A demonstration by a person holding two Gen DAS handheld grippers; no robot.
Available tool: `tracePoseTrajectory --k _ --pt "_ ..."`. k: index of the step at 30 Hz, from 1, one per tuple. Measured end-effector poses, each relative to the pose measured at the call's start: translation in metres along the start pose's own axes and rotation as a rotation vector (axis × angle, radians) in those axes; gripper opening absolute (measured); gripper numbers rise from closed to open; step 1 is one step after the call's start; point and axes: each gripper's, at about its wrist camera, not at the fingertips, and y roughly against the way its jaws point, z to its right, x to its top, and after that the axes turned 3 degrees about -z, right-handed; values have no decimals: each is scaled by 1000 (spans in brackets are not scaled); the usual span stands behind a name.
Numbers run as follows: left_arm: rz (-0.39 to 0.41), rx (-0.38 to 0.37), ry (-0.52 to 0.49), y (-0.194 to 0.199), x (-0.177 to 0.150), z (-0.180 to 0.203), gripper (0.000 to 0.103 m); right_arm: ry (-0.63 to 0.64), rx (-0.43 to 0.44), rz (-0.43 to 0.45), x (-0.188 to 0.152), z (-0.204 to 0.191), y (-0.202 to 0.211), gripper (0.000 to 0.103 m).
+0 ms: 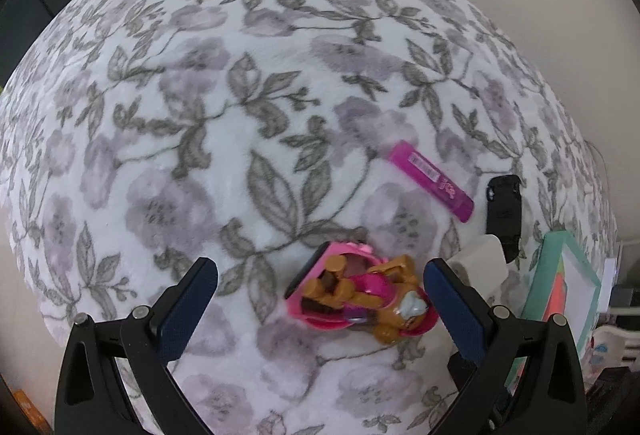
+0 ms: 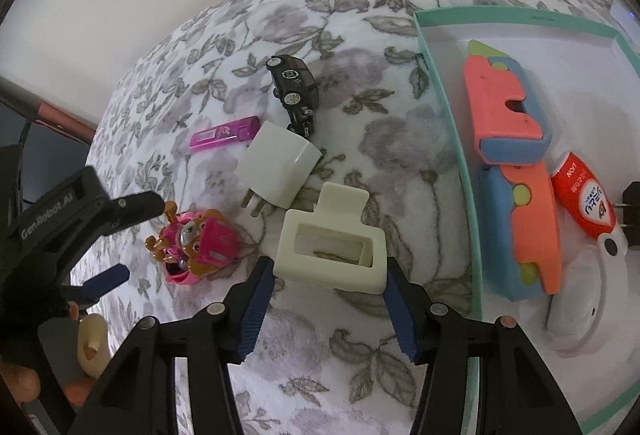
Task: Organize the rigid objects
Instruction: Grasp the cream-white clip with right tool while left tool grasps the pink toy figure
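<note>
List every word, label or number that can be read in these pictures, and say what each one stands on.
"Gen RoboLAI", roughly: on the left gripper body, letters partly unclear.
Barcode and small print: on the purple tube, too blurred to read.
Upside-down print: on the red and white bottle, too distorted to read.

1 pup toy (image 2: 196, 249) | 1 toy car (image 2: 295, 87) | 1 charger (image 2: 278, 165) | 1 clip (image 2: 332, 243) | 1 tray (image 2: 440, 83)

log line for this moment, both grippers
left gripper: open around pink toy | right gripper: open around cream clip | tray: partly filled
</note>
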Motion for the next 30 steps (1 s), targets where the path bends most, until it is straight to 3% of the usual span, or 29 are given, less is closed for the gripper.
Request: tracePoseTrajectory --k 10,12,17,21,22,23,30 --pt "41 18 -85 7 0 23 81 -9 4 -6 -1 5 3 57" --pt "42 15 -103 7 -1 26 67 -13 8 -8 -2 5 4 57" --pt "42 31 -151 0 -2 42 47 -14 9 -11 -2 6 5 57" --pt "57 47 -194 0 -6 52 39 -24 17 -11 -2 8 6 57" --pt "61 48 -201 2 -8 52 34 -26 19 -12 -2 8 6 57" --pt "63 33 -203 2 -8 53 17 -28 21 -13 -2 8 6 57" --pt "62 26 -207 1 -3 51 17 -25 14 -13 -2 8 7 57"
